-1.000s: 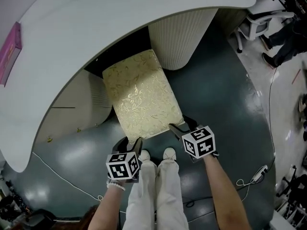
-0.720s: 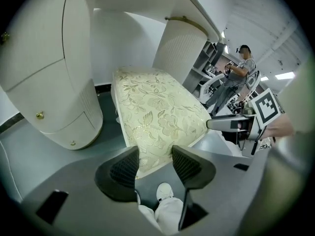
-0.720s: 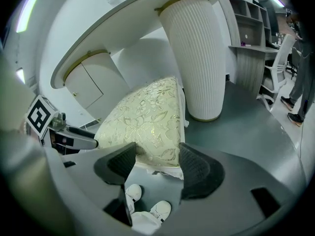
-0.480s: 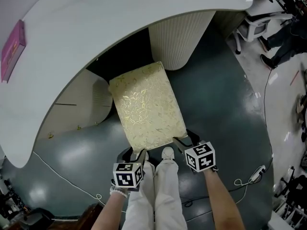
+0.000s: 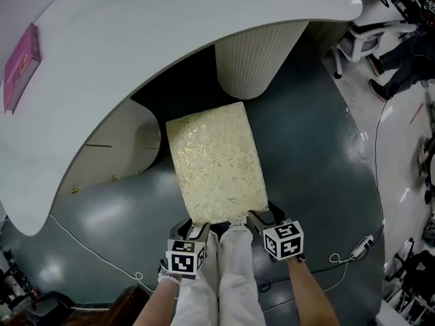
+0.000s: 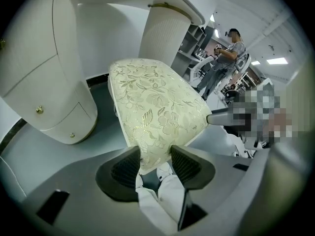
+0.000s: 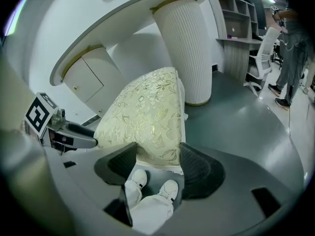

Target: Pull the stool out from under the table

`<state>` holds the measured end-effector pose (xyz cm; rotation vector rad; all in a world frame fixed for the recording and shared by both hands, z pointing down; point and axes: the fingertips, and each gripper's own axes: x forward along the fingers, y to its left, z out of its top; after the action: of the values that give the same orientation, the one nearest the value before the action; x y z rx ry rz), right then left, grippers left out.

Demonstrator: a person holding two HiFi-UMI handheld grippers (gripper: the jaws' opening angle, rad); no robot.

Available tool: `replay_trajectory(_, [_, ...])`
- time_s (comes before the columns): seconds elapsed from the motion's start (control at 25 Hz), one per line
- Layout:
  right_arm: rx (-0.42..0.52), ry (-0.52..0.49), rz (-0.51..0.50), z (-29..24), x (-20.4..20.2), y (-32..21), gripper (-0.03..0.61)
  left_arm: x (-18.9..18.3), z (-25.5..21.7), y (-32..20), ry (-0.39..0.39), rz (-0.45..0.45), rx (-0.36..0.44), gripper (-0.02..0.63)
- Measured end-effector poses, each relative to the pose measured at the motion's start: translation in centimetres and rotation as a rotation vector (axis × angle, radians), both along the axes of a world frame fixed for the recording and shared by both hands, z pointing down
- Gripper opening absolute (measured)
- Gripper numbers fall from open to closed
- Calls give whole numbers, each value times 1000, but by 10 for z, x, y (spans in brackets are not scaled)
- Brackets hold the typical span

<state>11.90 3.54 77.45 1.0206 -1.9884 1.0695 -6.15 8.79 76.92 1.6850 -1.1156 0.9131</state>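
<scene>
The stool (image 5: 217, 161), a long cushion in pale gold floral cloth, stands on the dark floor with its far end just at the edge of the white curved table (image 5: 136, 32). My left gripper (image 5: 196, 229) clamps its near left corner. The jaws are closing, and the cushion corner (image 6: 152, 149) sits between the pads. My right gripper (image 5: 262, 216) is shut on the near right corner (image 7: 160, 149). In the right gripper view the stool (image 7: 147, 107) runs back toward the ribbed pillar.
A ribbed white pillar (image 5: 255, 60) and a rounded cabinet (image 5: 109, 155) flank the gap under the table. The person's legs in white trousers (image 5: 224, 277) stand just behind the stool. A pink book (image 5: 20, 66) lies on the table. A cable (image 5: 88, 250) crosses the floor; chairs (image 5: 360, 32) stand at the right.
The stool has slid out from under the table toward the person. Both grippers have moved back with it, still at its near corners.
</scene>
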Motion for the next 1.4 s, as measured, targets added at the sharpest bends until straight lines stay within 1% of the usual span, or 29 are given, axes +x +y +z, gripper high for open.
replay_trajectory(0.28, [-30, 28, 40, 0, 3, 8, 287, 1, 1, 1, -6, 23, -12, 221])
replay_trajectory(0.36, [-36, 49, 35, -1, 2, 7, 287, -3, 1, -1, -18, 23, -18, 231])
replay_trajectory(0.44, [-30, 87, 35, -4, 4, 6, 287, -9, -5, -6, -23, 7, 0, 226])
replay_trajectory(0.48, [-17, 107, 44, -9, 6, 4, 276, -11, -11, -10, -20, -3, 18, 204])
replay_trajectory(0.52, [2, 123, 58, -16, 9, 0, 205, -12, -19, -15, -14, -7, 37, 193])
replay_trajectory(0.56, [24, 132, 74, -25, 10, -3, 155, -11, -29, -20, -7, -2, 59, 163])
replay_trajectory(0.64, [69, 136, 93, -48, 8, -11, 102, -8, -54, -36, 1, 29, 121, 78])
replay_trajectory(0.68, [89, 131, 94, -61, 5, -15, 92, -6, -70, -46, 6, 45, 160, 46])
replay_trajectory(0.76, [125, 117, 81, -91, -4, -20, 82, -1, -107, -66, 23, 65, 241, 29])
replay_trajectory(0.88, [177, 92, 76, -138, -15, -29, 59, 11, -165, -91, 55, 102, 351, 18])
replay_trajectory(1.0, [210, 44, 124, -189, -23, -40, 49, 24, -221, -110, 83, 176, 441, 17])
replay_trajectory(1.08, [258, 23, 112, -226, -31, -45, 48, 27, -257, -119, 96, 211, 493, 17])
replay_trajectory(1.2, [335, -4, 99, -280, -39, -56, 48, 27, -308, -134, 101, 234, 580, 17])
replay_trajectory(1.4, [468, -22, 115, -362, -33, -74, 48, 29, -386, -144, 110, 287, 695, 17])
